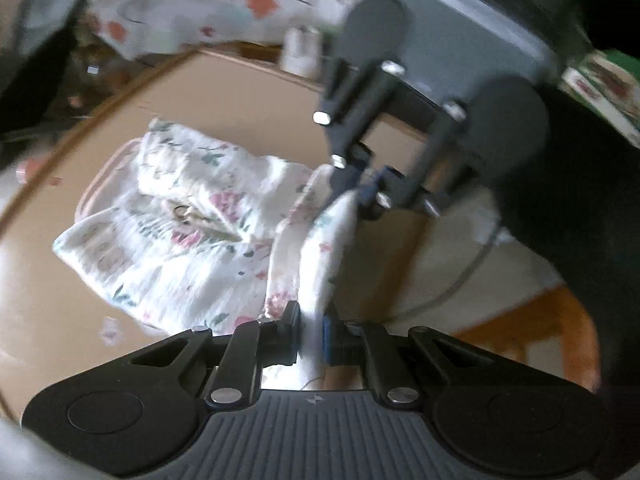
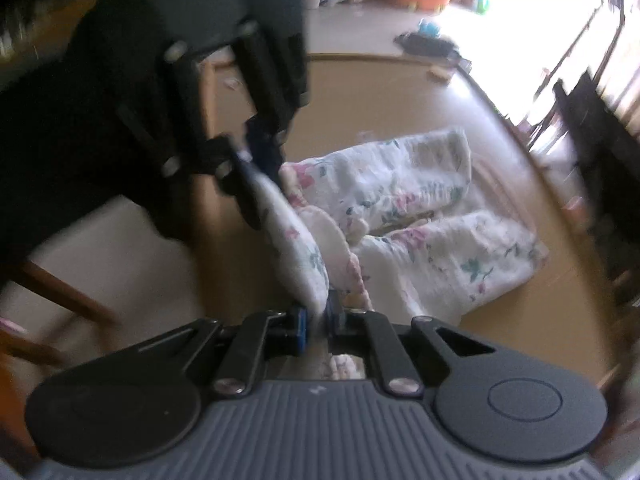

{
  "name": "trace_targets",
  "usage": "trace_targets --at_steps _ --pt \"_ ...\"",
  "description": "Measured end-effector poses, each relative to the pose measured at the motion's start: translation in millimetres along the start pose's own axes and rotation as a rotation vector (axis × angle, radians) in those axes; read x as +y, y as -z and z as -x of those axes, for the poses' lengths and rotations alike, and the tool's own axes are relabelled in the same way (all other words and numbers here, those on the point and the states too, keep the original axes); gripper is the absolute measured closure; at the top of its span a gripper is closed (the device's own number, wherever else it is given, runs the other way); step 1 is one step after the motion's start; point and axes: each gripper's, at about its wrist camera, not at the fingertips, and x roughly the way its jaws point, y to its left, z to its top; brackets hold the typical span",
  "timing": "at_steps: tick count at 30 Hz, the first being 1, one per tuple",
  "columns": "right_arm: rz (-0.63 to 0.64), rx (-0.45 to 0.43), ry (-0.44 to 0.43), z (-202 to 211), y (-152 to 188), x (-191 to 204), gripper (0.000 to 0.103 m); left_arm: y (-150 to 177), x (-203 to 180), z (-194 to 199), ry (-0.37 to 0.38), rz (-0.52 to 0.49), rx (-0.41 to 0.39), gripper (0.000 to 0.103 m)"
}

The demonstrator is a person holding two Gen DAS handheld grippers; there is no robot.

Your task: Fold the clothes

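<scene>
Fabric is a crumpled white floral garment (image 1: 172,216) on my tan table (image 1: 240,96), one edge pinched taut between my left gripper (image 1: 310,336) and right gripper (image 2: 318,328).

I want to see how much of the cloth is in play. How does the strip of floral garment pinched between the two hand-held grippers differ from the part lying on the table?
The pinched strip is lifted and stretched taut; the bulk lies rumpled on the table. The strip is narrow, the bulk broad. Both are one floral garment, clamped by the left hand-held gripper and right hand-held gripper.
</scene>
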Motion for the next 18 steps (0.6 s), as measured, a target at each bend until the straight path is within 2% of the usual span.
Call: trace_targets --at_steps 2,4,6,7,12,15,18 --pt "-0.095 0.025 -0.108 3 -1 -13 0.094 -1 -4 2 0.04 -0.012 0.013 0.091" --pt "-0.145 0.056 -0.172 2 -3 -25 0.094 -3 -5 2 0.062 -0.018 0.024 0.088" --pt "-0.183 0.09 -0.21 -3 -8 -35 0.093 -3 -5 3 0.042 -0.026 0.01 0.086" --pt "-0.203 0.105 -0.225 -7 -11 -41 0.093 -3 -4 3 0.031 -0.025 0.006 0.083" --pt "-0.334 0.168 -0.311 -31 -19 -74 0.094 4 -9 14 -0.065 -0.065 -0.061 0.083" --pt "-0.42 0.19 -0.367 -41 -21 -94 0.094 8 -16 19 -0.153 -0.083 -0.09 0.081" --pt "-0.51 0.206 -0.419 -49 -22 -115 0.094 16 -24 23 -0.192 -0.092 -0.115 0.07"
